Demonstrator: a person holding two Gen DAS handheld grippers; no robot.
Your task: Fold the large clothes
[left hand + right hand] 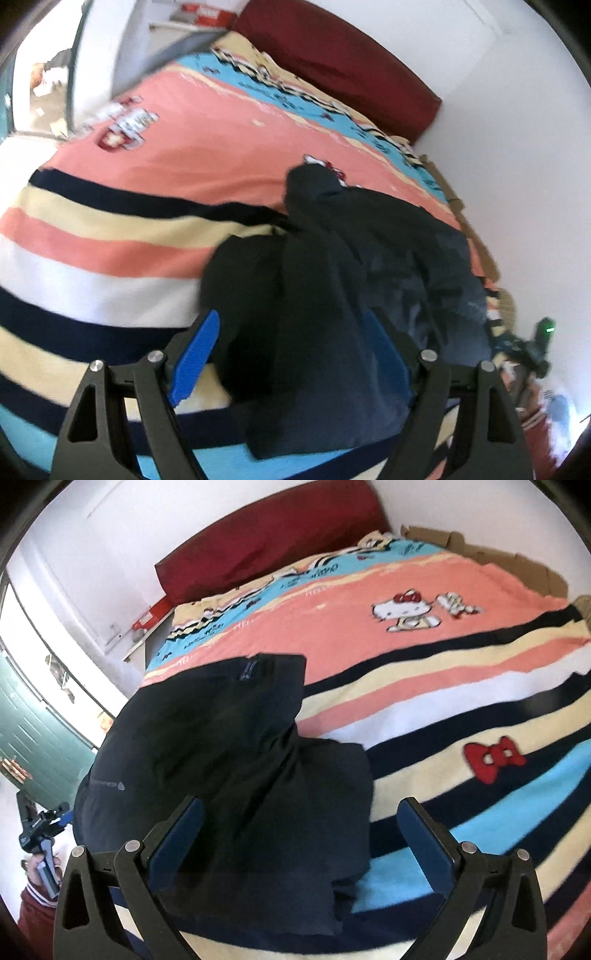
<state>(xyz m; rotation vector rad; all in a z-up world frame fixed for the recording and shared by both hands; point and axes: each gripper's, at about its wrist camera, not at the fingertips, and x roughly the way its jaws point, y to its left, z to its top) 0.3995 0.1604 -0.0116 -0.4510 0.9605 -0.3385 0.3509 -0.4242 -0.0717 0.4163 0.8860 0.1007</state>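
A dark navy garment (pixel 332 280) lies crumpled on the striped blanket (pixel 110 229) of a bed, near its front edge. My left gripper (pixel 291 350) is open wide just over the garment's near end, and the cloth shows between its blue fingers (pixel 195 354) without being pinched. In the right wrist view the same garment (pixel 221 746) spreads to the left and middle. My right gripper (pixel 301 845) is open too, above the garment's near edge, with one blue finger (pixel 424 845) over bare blanket (pixel 461 709). Each view shows the other gripper small at its edge.
A dark red headboard cushion (pixel 269 535) stands against the white wall at the bed's far end. Cardboard (pixel 480 550) lines the bed's far right side. A green door (pixel 37 731) and a shelf with red boxes (pixel 207 14) lie beyond the bed. A red sleeve (pixel 33 904) shows at lower left.
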